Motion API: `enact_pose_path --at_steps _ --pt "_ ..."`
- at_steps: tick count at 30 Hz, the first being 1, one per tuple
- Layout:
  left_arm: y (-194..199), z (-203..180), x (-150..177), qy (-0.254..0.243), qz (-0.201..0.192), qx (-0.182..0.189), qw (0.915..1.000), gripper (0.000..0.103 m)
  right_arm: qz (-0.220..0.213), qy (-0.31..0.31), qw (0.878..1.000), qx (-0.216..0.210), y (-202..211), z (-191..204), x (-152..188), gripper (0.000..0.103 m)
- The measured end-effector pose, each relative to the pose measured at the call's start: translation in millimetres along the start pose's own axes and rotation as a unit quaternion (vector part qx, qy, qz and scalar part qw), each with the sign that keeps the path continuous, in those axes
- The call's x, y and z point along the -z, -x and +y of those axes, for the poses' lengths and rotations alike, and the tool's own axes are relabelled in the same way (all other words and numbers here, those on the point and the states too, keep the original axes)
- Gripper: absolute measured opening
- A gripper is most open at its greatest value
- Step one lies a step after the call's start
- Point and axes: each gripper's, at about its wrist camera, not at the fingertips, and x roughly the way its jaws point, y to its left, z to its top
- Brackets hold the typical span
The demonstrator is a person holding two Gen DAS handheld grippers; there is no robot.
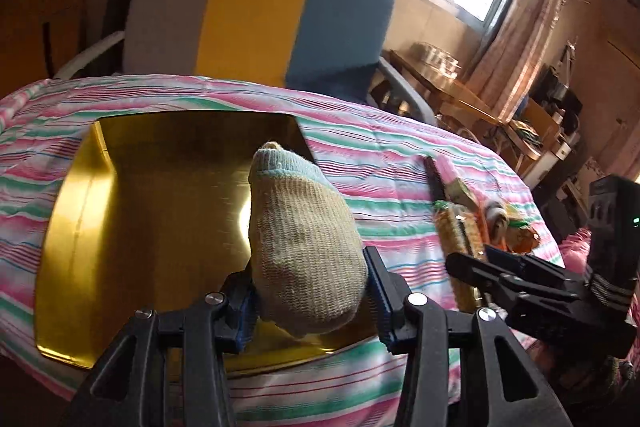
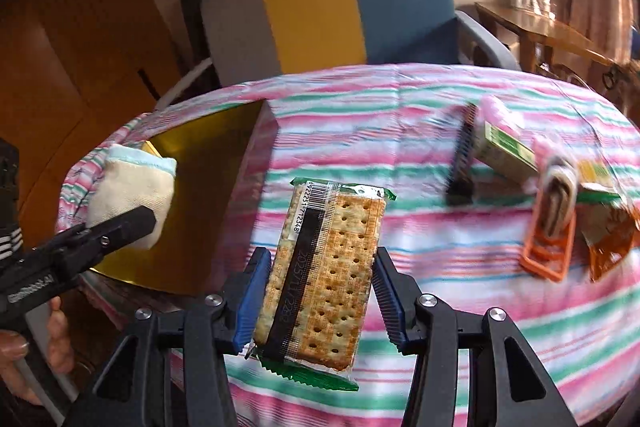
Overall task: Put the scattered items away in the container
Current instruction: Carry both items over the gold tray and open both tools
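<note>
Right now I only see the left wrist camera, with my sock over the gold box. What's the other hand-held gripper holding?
Observer: The right hand-held gripper has a pack of crackers pinched between its blue pads.
Operator: Is it over the box?
Observer: No. It shows against the striped cloth, to the right of the gold box.
Operator: What's left to tidy?
Observer: Among other things, an orange clip that your view hardly shows.
</note>
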Motion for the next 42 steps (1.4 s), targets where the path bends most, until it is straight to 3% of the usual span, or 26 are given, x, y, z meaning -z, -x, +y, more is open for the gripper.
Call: enact_pose_path --at_steps 7,13,18,24,42 --pt "-15 67 -1 0.035 0.019 -0.084 0.9957 0.048 0.002 0.081 0.994 -0.077 -47 84 -38 0.052" --pt "-30 90 7 0.044 0.039 -0.1 0.9933 0.048 0.049 0.126 0.988 -0.07 -101 120 -37 0.052" --pt "-38 103 12 0.054 0.054 -0.102 0.9919 0.048 0.088 0.137 0.985 -0.049 -137 128 -35 0.052" --pt "-36 108 16 0.058 0.057 -0.112 0.9905 0.051 0.11 0.131 0.984 -0.045 -150 126 -30 0.055" --pt "-11 91 19 0.063 0.034 -0.128 0.9892 0.056 0.082 0.102 0.99 -0.06 -120 115 -25 0.055"
